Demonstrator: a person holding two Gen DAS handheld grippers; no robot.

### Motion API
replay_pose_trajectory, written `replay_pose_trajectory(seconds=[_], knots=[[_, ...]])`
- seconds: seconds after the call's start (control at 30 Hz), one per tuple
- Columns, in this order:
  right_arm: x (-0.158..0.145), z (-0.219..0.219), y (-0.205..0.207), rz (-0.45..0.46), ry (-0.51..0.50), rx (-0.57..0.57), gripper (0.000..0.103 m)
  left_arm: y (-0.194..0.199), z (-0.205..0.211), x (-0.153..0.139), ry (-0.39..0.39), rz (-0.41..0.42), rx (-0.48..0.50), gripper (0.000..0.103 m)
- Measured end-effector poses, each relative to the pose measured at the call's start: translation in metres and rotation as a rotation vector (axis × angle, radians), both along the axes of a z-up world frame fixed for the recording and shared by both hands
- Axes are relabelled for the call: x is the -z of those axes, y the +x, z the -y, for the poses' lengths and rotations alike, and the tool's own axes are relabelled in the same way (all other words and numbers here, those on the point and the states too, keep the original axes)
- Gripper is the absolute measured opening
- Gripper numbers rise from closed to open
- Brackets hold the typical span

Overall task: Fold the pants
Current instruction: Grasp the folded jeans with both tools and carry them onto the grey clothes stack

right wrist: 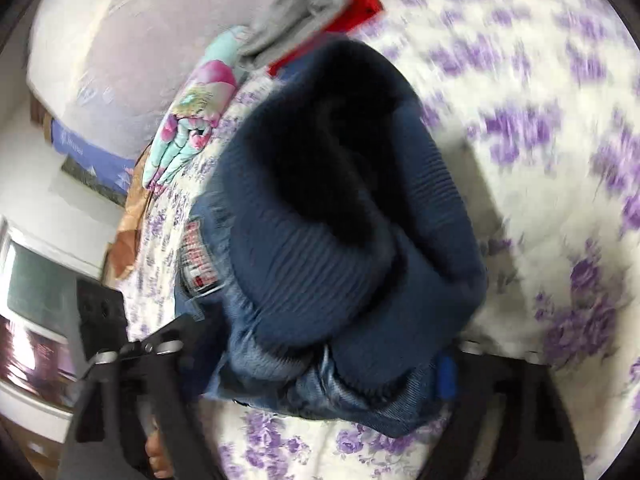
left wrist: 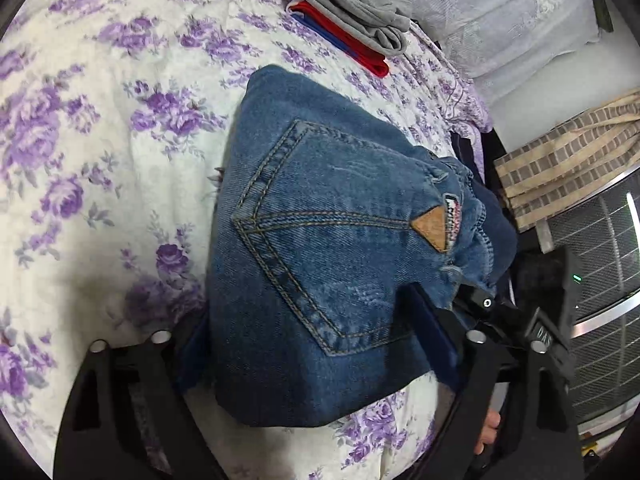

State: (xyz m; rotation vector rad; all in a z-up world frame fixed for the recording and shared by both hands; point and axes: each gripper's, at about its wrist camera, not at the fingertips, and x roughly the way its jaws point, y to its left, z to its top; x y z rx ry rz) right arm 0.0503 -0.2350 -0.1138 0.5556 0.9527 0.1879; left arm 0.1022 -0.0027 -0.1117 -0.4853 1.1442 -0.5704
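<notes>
Folded blue denim pants (left wrist: 320,248) lie bundled over the floral bedspread (left wrist: 100,160), back pocket and leather patch up. My left gripper (left wrist: 316,356) holds the bundle's near edge between its two fingers, shut on it. In the blurred right wrist view the pants (right wrist: 340,220) show their dark waist opening and ribbed lining. My right gripper (right wrist: 320,364) is shut on the bundle's waist end, the blue pad (right wrist: 446,376) pressed against the denim. Part of the other gripper (left wrist: 532,320) shows at the right of the left wrist view.
A stack of folded clothes, grey on red and blue (left wrist: 348,20), lies at the bed's far side; it also shows in the right wrist view (right wrist: 320,8). A pillow (left wrist: 500,12), a checked cloth (left wrist: 568,156), a fan grille (left wrist: 600,280) and a colourful blanket (right wrist: 192,120) are nearby.
</notes>
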Motion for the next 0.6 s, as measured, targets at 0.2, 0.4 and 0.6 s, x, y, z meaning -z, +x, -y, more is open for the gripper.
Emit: replay_pose_trajectory(seconds=[0.2, 0.4, 0.6], knots=[[-0.022, -0.013, -0.006, 0.075, -0.088, -0.026, 0.056, -0.006, 0.005, -0.023, 0.053, 0.045, -0.017, 0.063], [-0.065, -0.002, 0.027, 0.14, -0.11, -0.108, 0.056, 0.02, 0.005, -0.052, 0.027, 0.021, -0.041, 0.058], [-0.151, 0.022, 0.142, 0.282, -0.095, -0.12, 0.056, 0.133, 0.026, -0.157, 0.069, 0.21, -0.065, 0.057]])
